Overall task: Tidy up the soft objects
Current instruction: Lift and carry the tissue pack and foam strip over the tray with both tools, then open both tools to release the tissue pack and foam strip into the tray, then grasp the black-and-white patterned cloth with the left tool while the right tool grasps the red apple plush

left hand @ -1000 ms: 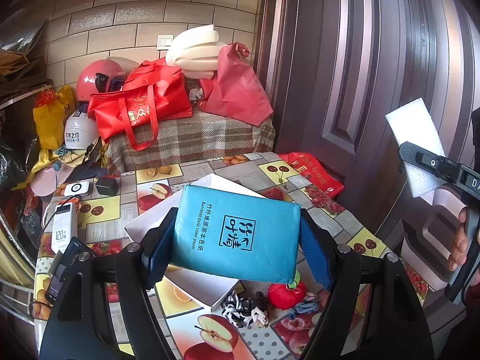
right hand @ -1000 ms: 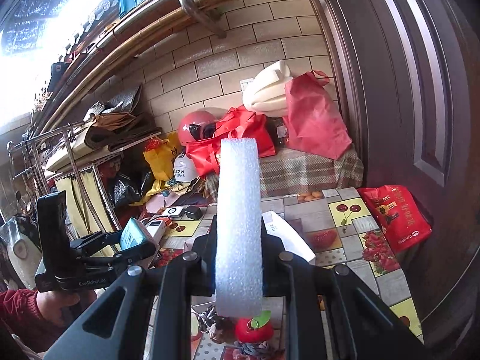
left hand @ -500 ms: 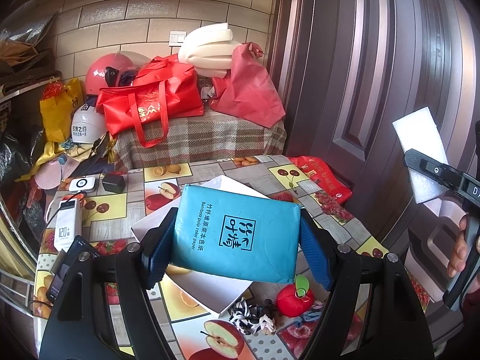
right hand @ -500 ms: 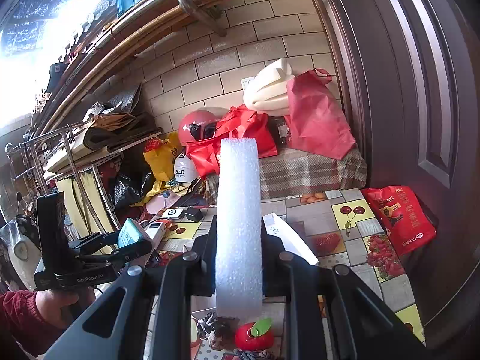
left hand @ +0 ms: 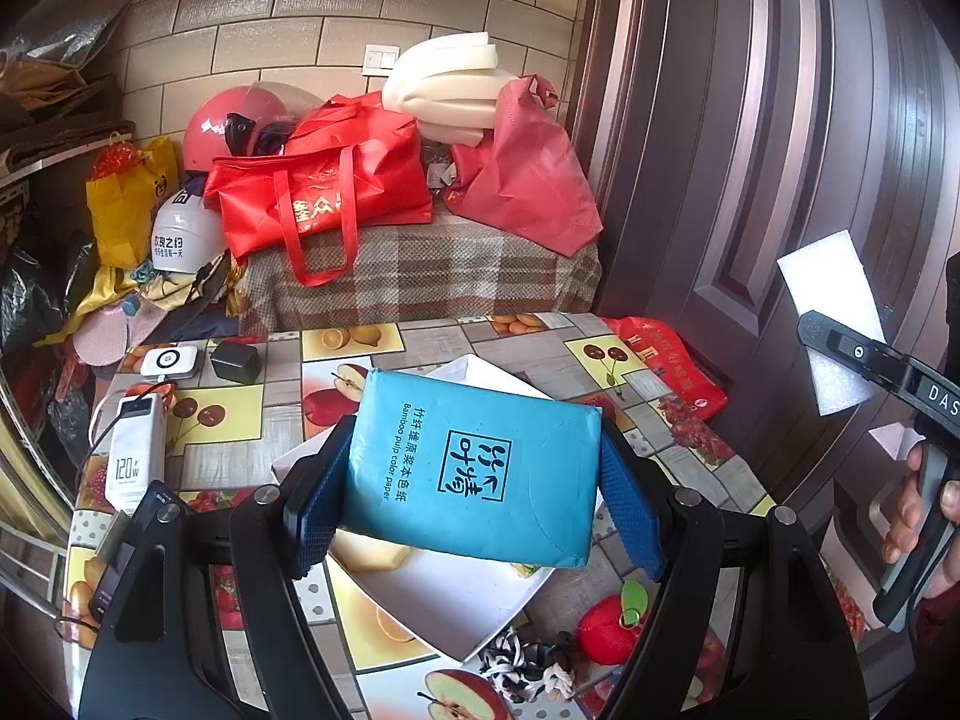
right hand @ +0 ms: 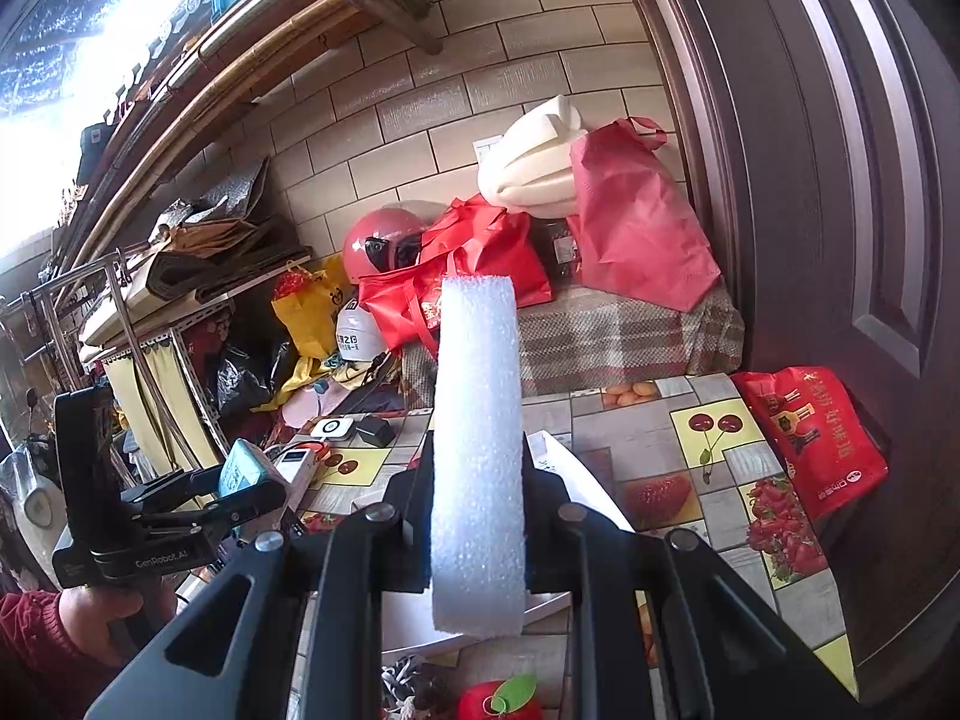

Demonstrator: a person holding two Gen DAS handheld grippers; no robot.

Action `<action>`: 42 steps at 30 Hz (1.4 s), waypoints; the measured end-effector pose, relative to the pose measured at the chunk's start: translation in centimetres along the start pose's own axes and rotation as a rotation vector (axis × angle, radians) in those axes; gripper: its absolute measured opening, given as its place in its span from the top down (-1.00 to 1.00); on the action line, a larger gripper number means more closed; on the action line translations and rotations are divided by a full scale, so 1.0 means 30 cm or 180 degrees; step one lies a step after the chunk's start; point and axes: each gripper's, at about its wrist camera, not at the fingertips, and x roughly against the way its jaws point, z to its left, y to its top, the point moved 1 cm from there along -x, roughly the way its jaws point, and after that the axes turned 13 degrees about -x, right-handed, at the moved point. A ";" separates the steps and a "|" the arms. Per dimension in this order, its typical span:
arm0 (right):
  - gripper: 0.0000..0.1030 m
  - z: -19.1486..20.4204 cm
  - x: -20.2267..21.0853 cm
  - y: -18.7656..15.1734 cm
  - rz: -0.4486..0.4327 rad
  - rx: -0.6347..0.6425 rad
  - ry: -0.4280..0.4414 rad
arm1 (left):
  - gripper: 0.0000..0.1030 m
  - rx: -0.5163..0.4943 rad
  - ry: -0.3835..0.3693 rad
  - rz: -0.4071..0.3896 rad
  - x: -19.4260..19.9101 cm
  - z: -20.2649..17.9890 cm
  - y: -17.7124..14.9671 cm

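Already we have both soft things lifted: the blue tissue pack (left hand: 474,468) sits clamped between the left gripper (left hand: 474,480) jaws, over the white box (left hand: 456,594), and the white foam block (right hand: 477,450) stands upright, pinched by the right gripper (right hand: 477,516) jaws. Neither is in the box yet. On the tabletop (left hand: 258,414) the red plush apple (left hand: 606,630) and knotted rope toy (left hand: 528,663) remain, we judge, to be gathered.
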 end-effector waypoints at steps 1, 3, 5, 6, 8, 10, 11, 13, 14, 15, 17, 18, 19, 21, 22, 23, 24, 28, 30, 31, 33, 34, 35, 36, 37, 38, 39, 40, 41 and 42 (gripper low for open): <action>0.66 -0.005 -0.023 -0.001 0.0031 0.0004 -0.0016 | -0.48 0.0021 0.0010 0.0015 -0.012 0.011 0.000; 0.66 -0.017 -0.077 -0.010 0.0122 0.0003 -0.0048 | -0.48 0.0097 0.0023 0.0073 -0.048 0.041 -0.005; 0.66 -0.038 -0.144 -0.026 0.0238 -0.0021 -0.0104 | -0.48 0.0211 0.0017 0.0169 -0.099 0.074 -0.016; 0.66 -0.050 -0.181 -0.036 0.0306 -0.0047 -0.0128 | -0.48 0.0270 0.0013 0.0228 -0.129 0.089 -0.023; 0.66 -0.083 -0.257 -0.061 0.0450 -0.0131 -0.0173 | -0.48 0.0375 -0.0003 0.0349 -0.186 0.111 -0.041; 0.66 -0.111 -0.330 -0.088 0.0595 -0.0244 -0.0181 | -0.48 0.0425 -0.0027 0.0443 -0.236 0.116 -0.060; 0.66 -0.120 -0.366 -0.102 0.0668 -0.0276 -0.0189 | -0.48 0.0434 -0.0049 0.0479 -0.260 0.115 -0.070; 0.65 -0.129 -0.434 -0.133 0.0802 -0.0306 -0.0195 | -0.48 0.0444 -0.0067 0.0558 -0.309 0.113 -0.087; 0.65 -0.131 -0.466 -0.148 0.0862 -0.0304 -0.0208 | -0.48 0.0446 -0.0066 0.0605 -0.332 0.112 -0.097; 0.65 -0.132 -0.498 -0.163 0.0914 -0.0302 -0.0225 | -0.48 0.0453 -0.0058 0.0649 -0.354 0.112 -0.107; 0.65 -0.133 -0.557 -0.189 0.0994 -0.0292 -0.0275 | -0.48 0.0472 -0.0053 0.0720 -0.391 0.113 -0.125; 0.64 -0.134 -0.584 -0.199 0.1021 -0.0285 -0.0315 | -0.48 0.0482 -0.0048 0.0746 -0.407 0.114 -0.133; 0.63 -0.135 -0.609 -0.208 0.1039 -0.0274 -0.0349 | -0.48 0.0490 -0.0039 0.0760 -0.418 0.114 -0.141; 0.63 -0.143 -0.650 -0.216 0.1052 -0.0288 -0.0410 | -0.54 0.0500 -0.0013 0.0754 -0.436 0.117 -0.154; 0.44 -0.147 -0.668 -0.220 0.1078 -0.0305 -0.0441 | -0.62 0.0485 0.0025 0.0746 -0.444 0.120 -0.157; 0.16 -0.153 -0.685 -0.223 0.1098 -0.0316 -0.0498 | -0.70 0.0462 0.0091 0.0741 -0.447 0.122 -0.160; -0.66 -0.158 -0.692 -0.225 0.1090 -0.0331 -0.0531 | -0.93 0.0453 0.0138 0.0719 -0.447 0.126 -0.162; -1.00 -0.154 -0.676 -0.233 0.0960 -0.0278 -0.0534 | -0.99 0.0522 0.0143 0.0674 -0.449 0.153 -0.173; -1.00 -0.153 -0.662 -0.231 0.0943 -0.0295 -0.0514 | -0.99 0.0535 0.0162 0.0660 -0.443 0.161 -0.174; -1.00 -0.151 -0.649 -0.227 0.0918 -0.0305 -0.0506 | -0.99 0.0537 0.0174 0.0652 -0.439 0.164 -0.171; -1.00 -0.146 -0.614 -0.212 0.0844 -0.0321 -0.0505 | -0.99 0.0539 0.0193 0.0611 -0.421 0.166 -0.165; -1.00 -0.145 -0.593 -0.204 0.0797 -0.0333 -0.0503 | -0.99 0.0536 0.0199 0.0588 -0.409 0.167 -0.160; -1.00 -0.143 -0.570 -0.193 0.0750 -0.0353 -0.0496 | -0.99 0.0532 0.0197 0.0561 -0.397 0.166 -0.157; -1.00 -0.145 -0.546 -0.184 0.0706 -0.0380 -0.0483 | -0.99 0.0527 0.0187 0.0540 -0.384 0.165 -0.156; -1.00 -0.147 -0.521 -0.174 0.0668 -0.0408 -0.0470 | -0.99 0.0519 0.0170 0.0527 -0.371 0.161 -0.156; -1.00 -0.150 -0.495 -0.165 0.0631 -0.0432 -0.0461 | -0.99 0.0509 0.0148 0.0513 -0.357 0.157 -0.160; -1.00 -0.155 -0.468 -0.158 0.0598 -0.0451 -0.0453 | -0.99 0.0498 0.0131 0.0509 -0.344 0.152 -0.166; -1.00 -0.161 -0.440 -0.152 0.0566 -0.0466 -0.0447 | -0.99 0.0488 0.0112 0.0514 -0.331 0.145 -0.175; -1.00 -0.167 -0.412 -0.151 0.0535 -0.0480 -0.0453 | -0.99 0.0480 0.0089 0.0523 -0.318 0.137 -0.186; -1.00 -0.175 -0.384 -0.152 0.0511 -0.0495 -0.0463 | -0.99 0.0467 0.0057 0.0537 -0.306 0.127 -0.201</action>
